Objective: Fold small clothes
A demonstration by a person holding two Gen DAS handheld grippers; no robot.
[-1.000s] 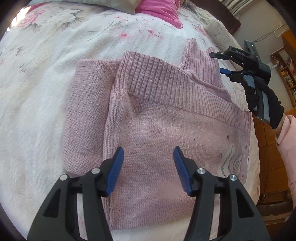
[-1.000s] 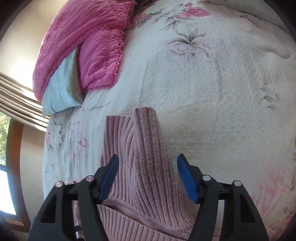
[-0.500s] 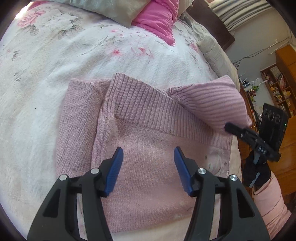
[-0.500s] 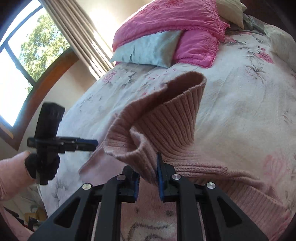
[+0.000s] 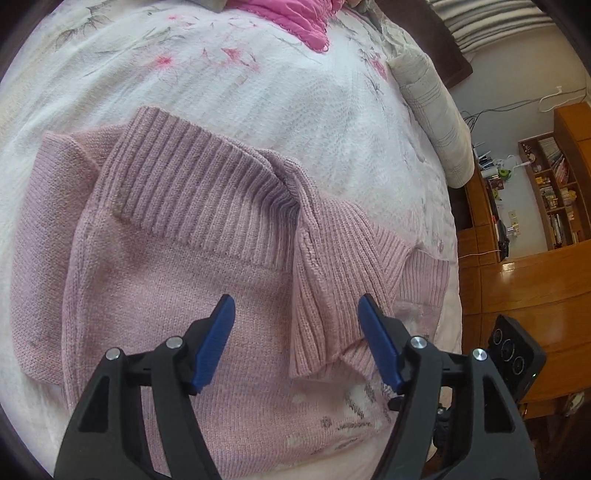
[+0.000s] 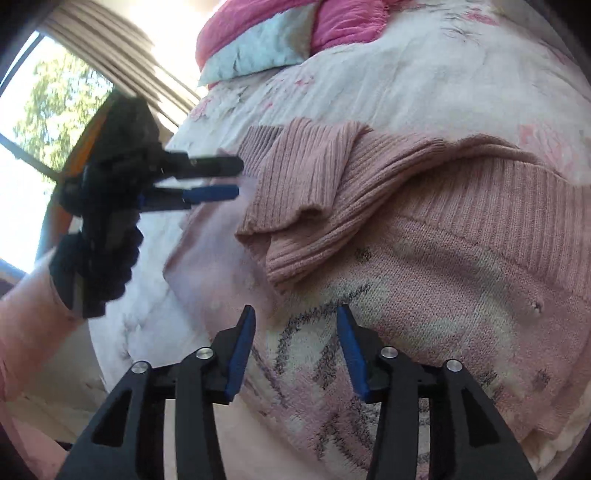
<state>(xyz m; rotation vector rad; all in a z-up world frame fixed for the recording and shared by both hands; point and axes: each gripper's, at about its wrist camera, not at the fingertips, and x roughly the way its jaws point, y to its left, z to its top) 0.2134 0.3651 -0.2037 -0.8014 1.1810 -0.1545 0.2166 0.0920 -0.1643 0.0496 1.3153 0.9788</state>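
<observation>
A pink knitted sweater (image 5: 177, 280) lies flat on the floral bedspread (image 5: 258, 88). Its ribbed right sleeve (image 5: 332, 273) is folded across the body, and the left sleeve (image 5: 40, 221) is folded in along the other side. My left gripper (image 5: 295, 314) hovers open just above the sweater's body, holding nothing. My right gripper (image 6: 295, 317) is open over the patterned chest (image 6: 369, 332), a little short of the folded sleeve (image 6: 295, 206). In the right wrist view the left gripper (image 6: 238, 178) shows at the sweater's far edge, fingers apart, held by a gloved hand (image 6: 96, 258).
Pink pillows (image 6: 351, 18) and a pale blue pillow (image 6: 258, 48) lie at the head of the bed. A folded striped blanket (image 5: 432, 122) lies along the bed's right edge. Wooden shelves and cabinets (image 5: 546, 184) stand beyond it. A window with curtains (image 6: 74, 74) is on the other side.
The right gripper shut on the ribbed sleeve, carried it over the sweater's body, then let it go and opened. The left gripper stayed open and moved slightly closer.
</observation>
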